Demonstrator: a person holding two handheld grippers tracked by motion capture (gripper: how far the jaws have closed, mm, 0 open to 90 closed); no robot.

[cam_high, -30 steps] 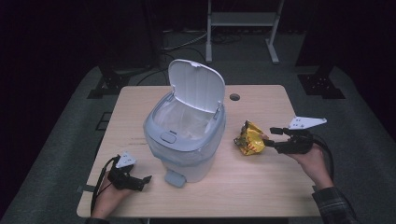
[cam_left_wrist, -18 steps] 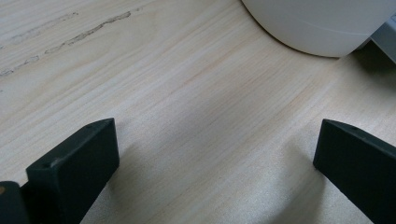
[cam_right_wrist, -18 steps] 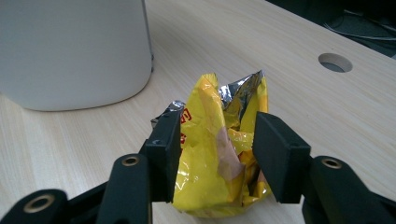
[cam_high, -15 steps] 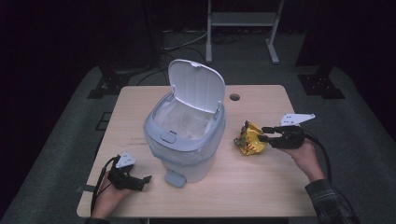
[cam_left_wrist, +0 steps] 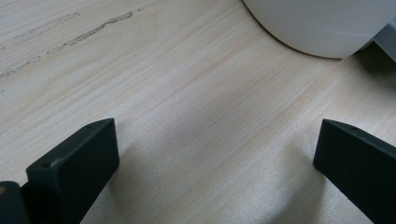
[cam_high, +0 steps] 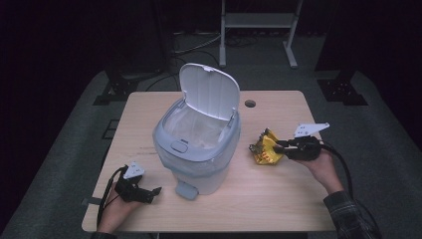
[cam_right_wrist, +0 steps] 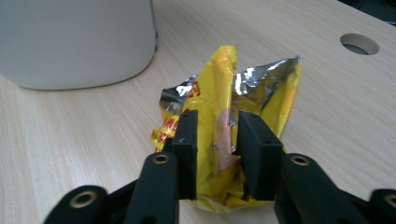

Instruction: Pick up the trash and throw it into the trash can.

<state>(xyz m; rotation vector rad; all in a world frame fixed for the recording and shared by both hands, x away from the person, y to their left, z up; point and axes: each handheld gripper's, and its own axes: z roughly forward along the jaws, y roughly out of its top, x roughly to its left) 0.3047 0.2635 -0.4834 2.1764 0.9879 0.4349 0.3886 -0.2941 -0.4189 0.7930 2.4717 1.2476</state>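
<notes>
Wrapper (cam_right_wrist: 219,121) lies on the bench (cam_high: 278,209) right of the bin (cam_high: 196,144); our right gripper (cam_right_wrist: 216,140) has been closing, fingers now pinching its crumpled middle. We squeeze firmly before lifting. Left gripper (cam_left_wrist: 215,158) rests with fingers spread.

A: Item one, high view. I logged the table (cam_high: 278,199) as evenly lit from overhead; the room behind it sat almost black, detail lost past the far edge.

B: Shadows?

A: Soft and short. I noted a faint one under the bin (cam_high: 199,149), none hard-edged. The picture was slightly soft throughout, with mild grain in the dark areas.

B: Item two, left gripper view?

A: Bright, wood grain sharp mid-frame. Diffuse shadows spread beside both jaws; the near jaw edges were a little blurred.

B: Item three?

A: Right gripper view. I recorded glare on the foil of the yellow wrapper (cam_right_wrist: 261,88), and the bin wall at upper left looked soft, out of focus.
</notes>
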